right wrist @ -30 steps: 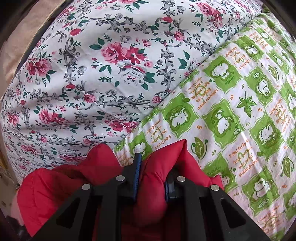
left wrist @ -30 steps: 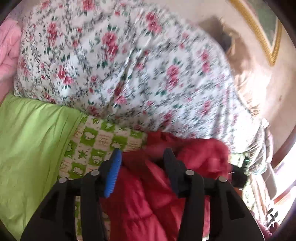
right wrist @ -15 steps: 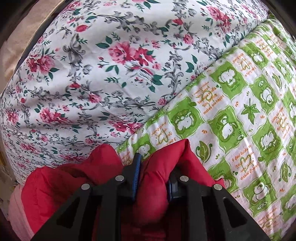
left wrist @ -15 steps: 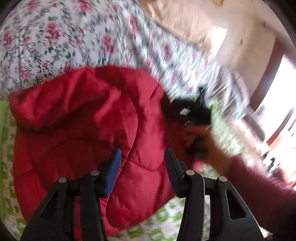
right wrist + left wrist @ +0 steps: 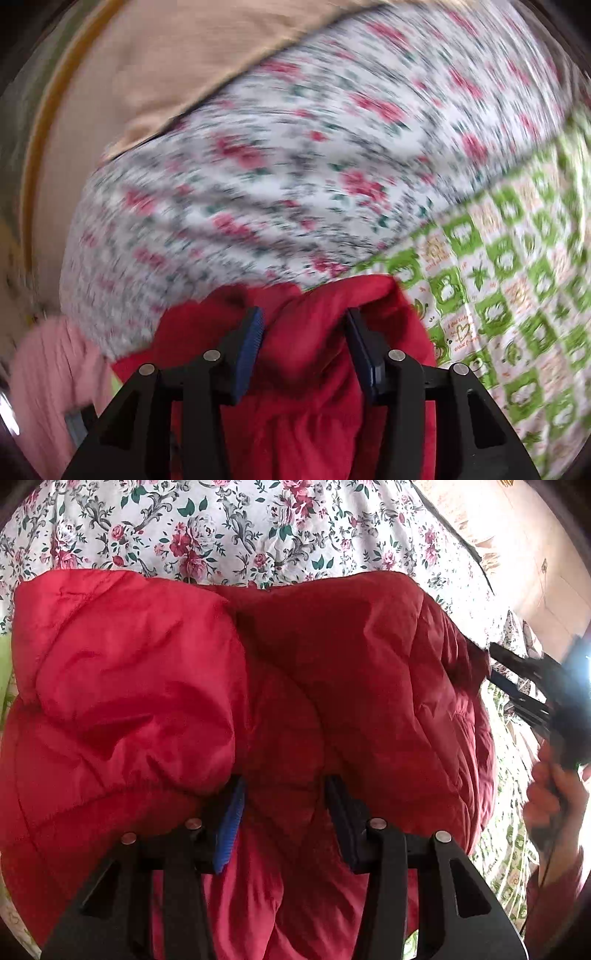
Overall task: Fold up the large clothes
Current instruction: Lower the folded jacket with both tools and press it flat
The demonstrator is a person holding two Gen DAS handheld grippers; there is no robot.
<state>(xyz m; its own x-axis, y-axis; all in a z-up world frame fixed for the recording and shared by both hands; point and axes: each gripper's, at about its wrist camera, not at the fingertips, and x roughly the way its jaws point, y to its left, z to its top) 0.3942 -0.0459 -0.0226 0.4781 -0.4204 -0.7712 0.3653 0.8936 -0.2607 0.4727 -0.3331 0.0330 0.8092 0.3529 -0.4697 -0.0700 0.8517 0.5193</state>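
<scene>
The red quilted padded jacket (image 5: 258, 686) is spread crosswise ahead of the left tongs (image 5: 284, 808); both left and right tongs (image 5: 304, 343) are parted around, not clamped on, its folds.

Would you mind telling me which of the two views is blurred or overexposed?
Right wrist view: motion blur smears the floral quilt, though the right gripper stays sharp. Left wrist view: red jacket sharp, but window glare washes out the right edge.
</scene>
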